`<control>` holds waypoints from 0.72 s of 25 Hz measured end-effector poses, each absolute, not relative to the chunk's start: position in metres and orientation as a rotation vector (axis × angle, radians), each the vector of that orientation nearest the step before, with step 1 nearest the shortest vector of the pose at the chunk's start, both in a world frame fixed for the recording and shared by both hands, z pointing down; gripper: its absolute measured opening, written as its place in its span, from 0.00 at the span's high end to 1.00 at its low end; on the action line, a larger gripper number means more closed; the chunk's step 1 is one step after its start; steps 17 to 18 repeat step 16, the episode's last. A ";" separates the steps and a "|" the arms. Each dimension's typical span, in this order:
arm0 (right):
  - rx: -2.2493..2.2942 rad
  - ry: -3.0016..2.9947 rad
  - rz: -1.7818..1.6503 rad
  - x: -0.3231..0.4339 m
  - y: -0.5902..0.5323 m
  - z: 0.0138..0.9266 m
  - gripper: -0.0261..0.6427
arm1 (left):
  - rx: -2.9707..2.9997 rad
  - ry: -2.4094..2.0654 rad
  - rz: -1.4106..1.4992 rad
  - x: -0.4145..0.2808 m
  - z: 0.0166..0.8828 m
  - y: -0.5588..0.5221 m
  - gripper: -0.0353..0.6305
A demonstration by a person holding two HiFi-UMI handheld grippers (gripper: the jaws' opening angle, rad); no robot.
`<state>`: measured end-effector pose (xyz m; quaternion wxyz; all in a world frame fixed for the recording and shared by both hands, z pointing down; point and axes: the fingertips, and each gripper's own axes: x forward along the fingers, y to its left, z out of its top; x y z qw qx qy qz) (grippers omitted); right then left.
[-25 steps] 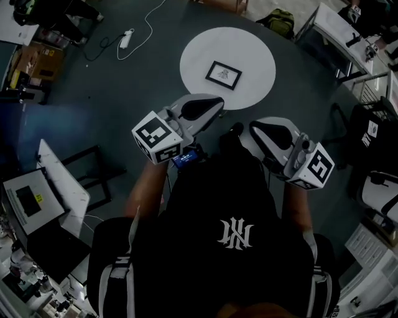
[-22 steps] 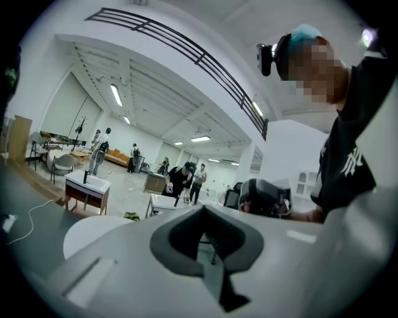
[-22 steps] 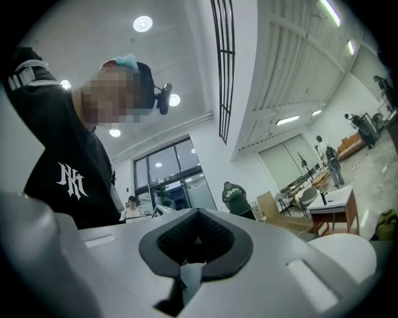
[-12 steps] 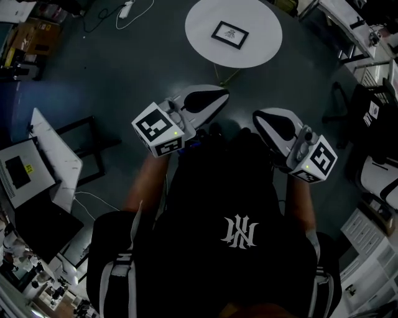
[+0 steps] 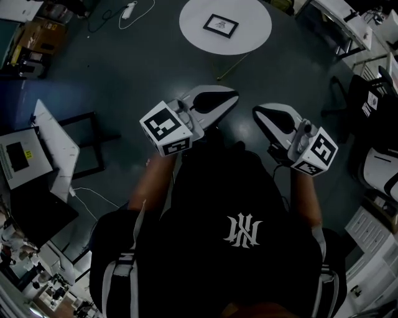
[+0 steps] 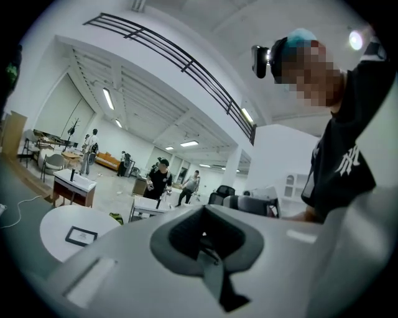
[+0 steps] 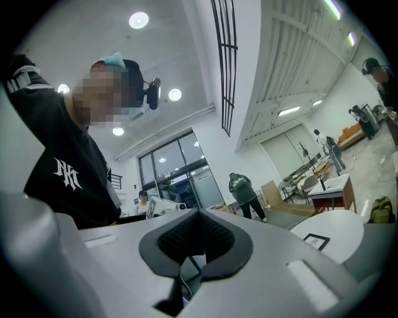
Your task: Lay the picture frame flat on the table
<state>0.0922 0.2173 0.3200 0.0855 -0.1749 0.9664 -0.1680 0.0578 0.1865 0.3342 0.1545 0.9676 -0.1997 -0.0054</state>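
**Premises: large open-plan laboratory and office hall**

Classification rests on the following. A smooth dark grey floor runs unbroken across a wide hall. The high white ceiling carries long strip lights, and a black barred railing runs along an upper level. Furniture is loose and work-oriented: a round white desk, white rectangular desks and black office chairs. Brown cardboard boxes stand at the floor's edge, and a white power strip trails its cable across it. Several standing people occupy separate stations. Tall glazed doors close one wall.
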 end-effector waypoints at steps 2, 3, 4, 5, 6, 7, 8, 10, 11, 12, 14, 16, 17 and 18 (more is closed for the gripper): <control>-0.542 2.866 -0.512 0.112 0.235 0.324 0.96 | 2.763 -0.551 -0.001 0.076 0.342 0.205 0.95; -0.556 2.864 -0.519 0.121 0.245 0.326 0.96 | 2.756 -0.542 -0.001 0.084 0.344 0.215 0.95; -0.569 2.866 -0.522 0.127 0.255 0.329 0.96 | 2.751 -0.538 -0.004 0.090 0.346 0.226 0.95; -0.578 2.868 -0.523 0.132 0.267 0.331 0.96 | 2.747 -0.536 -0.008 0.094 0.347 0.238 0.95; -0.584 2.870 -0.523 0.136 0.279 0.333 0.96 | 2.745 -0.536 -0.011 0.097 0.349 0.250 0.95; -0.589 2.873 -0.521 0.139 0.290 0.334 0.96 | 2.744 -0.535 -0.013 0.101 0.350 0.260 0.95; -0.594 2.875 -0.518 0.144 0.299 0.335 0.96 | 2.744 -0.534 -0.015 0.105 0.351 0.269 0.95; -0.600 2.877 -0.509 0.156 0.310 0.333 0.96 | 2.741 -0.531 -0.021 0.116 0.350 0.280 0.95; -0.600 2.874 -0.506 0.162 0.314 0.331 0.96 | 2.738 -0.531 -0.025 0.122 0.349 0.284 0.95; -0.597 2.872 -0.504 0.167 0.317 0.330 0.96 | 2.734 -0.532 -0.027 0.127 0.349 0.286 0.95; -0.590 2.870 -0.503 0.177 0.323 0.330 0.96 | 2.726 -0.537 -0.028 0.137 0.350 0.289 0.95; -0.586 2.869 -0.505 0.185 0.329 0.332 0.96 | 2.718 -0.542 -0.027 0.145 0.352 0.291 0.95; -0.586 2.869 -0.505 0.185 0.329 0.332 0.96 | 2.718 -0.542 -0.027 0.145 0.352 0.291 0.95; -0.586 2.869 -0.505 0.185 0.329 0.332 0.96 | 2.718 -0.542 -0.027 0.145 0.352 0.291 0.95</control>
